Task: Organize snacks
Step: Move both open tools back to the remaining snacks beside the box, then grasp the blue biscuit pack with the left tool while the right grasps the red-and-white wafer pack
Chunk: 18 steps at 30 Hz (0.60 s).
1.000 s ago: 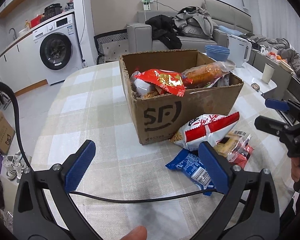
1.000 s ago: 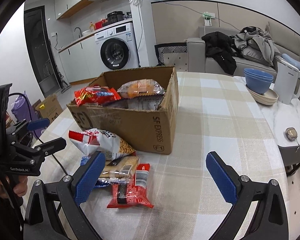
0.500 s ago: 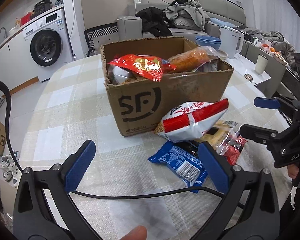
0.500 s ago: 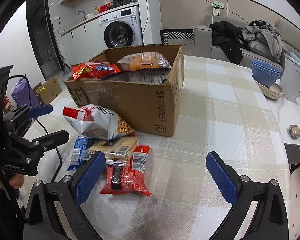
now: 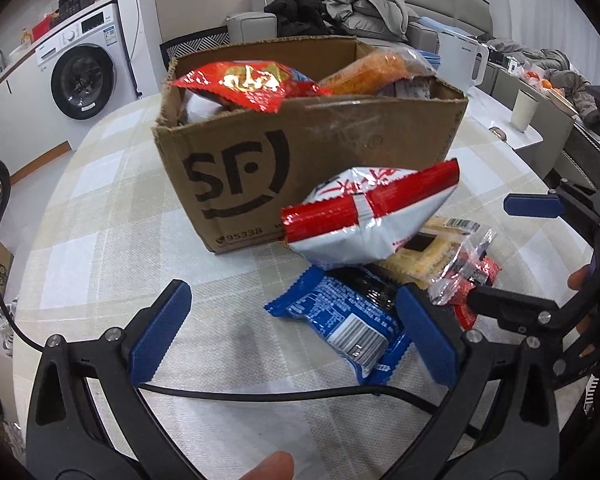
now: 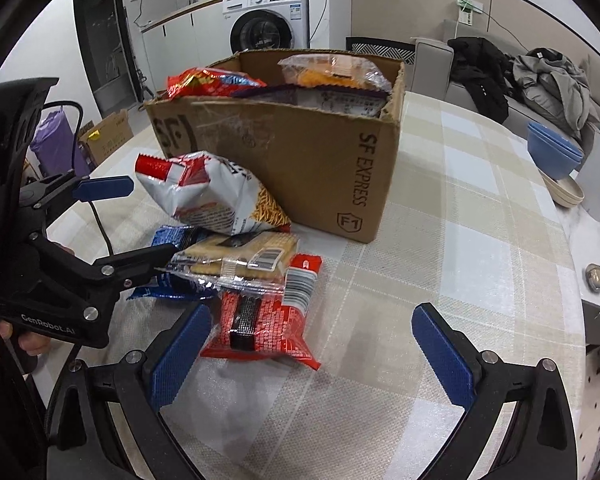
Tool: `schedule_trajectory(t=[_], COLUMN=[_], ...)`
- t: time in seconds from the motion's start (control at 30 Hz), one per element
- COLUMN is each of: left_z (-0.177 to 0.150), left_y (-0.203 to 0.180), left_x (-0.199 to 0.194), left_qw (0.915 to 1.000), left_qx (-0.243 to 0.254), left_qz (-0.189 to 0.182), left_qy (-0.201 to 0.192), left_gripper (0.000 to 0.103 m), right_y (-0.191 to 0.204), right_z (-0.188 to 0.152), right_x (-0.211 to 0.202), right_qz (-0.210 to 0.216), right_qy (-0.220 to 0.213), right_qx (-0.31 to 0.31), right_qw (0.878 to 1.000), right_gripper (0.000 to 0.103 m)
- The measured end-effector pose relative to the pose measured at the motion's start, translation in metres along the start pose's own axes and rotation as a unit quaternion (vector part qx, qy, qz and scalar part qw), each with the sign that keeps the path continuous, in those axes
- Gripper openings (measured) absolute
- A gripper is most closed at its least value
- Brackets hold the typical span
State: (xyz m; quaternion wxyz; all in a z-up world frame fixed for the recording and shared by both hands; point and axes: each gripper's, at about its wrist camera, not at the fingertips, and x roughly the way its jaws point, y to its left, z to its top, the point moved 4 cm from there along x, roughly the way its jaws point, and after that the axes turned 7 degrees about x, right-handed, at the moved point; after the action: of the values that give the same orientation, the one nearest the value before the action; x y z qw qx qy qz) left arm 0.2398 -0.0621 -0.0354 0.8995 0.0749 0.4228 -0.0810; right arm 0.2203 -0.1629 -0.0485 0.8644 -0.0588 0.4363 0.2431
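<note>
With both tongs spread and empty, lower left tongs (image 5: 296, 330) squarely over blue wafer packet (image 5: 340, 314) lying on counter (image 5: 100, 248) before cardboard box (image 5: 300, 168), gripping mid-body, clear of overlapping chip bag (image 5: 364, 216).

bench (image 6: 480, 216): checked cloth | cardboard box (image 6: 300, 160) sits mid-bench | blue packet (image 5: 340, 316), red packet (image 6: 268, 320) flat just in front of box
</note>
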Motion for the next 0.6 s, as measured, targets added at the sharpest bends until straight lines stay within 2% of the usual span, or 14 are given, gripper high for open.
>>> schedule_trajectory(t=[0.4,0.6], left_z=[-0.005,-0.01], left_y=[-0.029,-0.037], left_x=[0.026,0.04], left_qw=[0.9991,0.9991], left_qx=[0.027,0.021], left_qz=[-0.023,-0.025], left_qy=[0.024,0.028], left_gripper=[0.103,0.103], right_y=[0.002,0.001], right_z=[-0.007,-0.009], right_x=[0.006,0.009], right_qz=[-0.003,0.004], right_qy=[0.02,0.025], right_qx=[-0.016,-0.011], right_qw=[1.0,1.0], right_gripper=[0.102,0.102])
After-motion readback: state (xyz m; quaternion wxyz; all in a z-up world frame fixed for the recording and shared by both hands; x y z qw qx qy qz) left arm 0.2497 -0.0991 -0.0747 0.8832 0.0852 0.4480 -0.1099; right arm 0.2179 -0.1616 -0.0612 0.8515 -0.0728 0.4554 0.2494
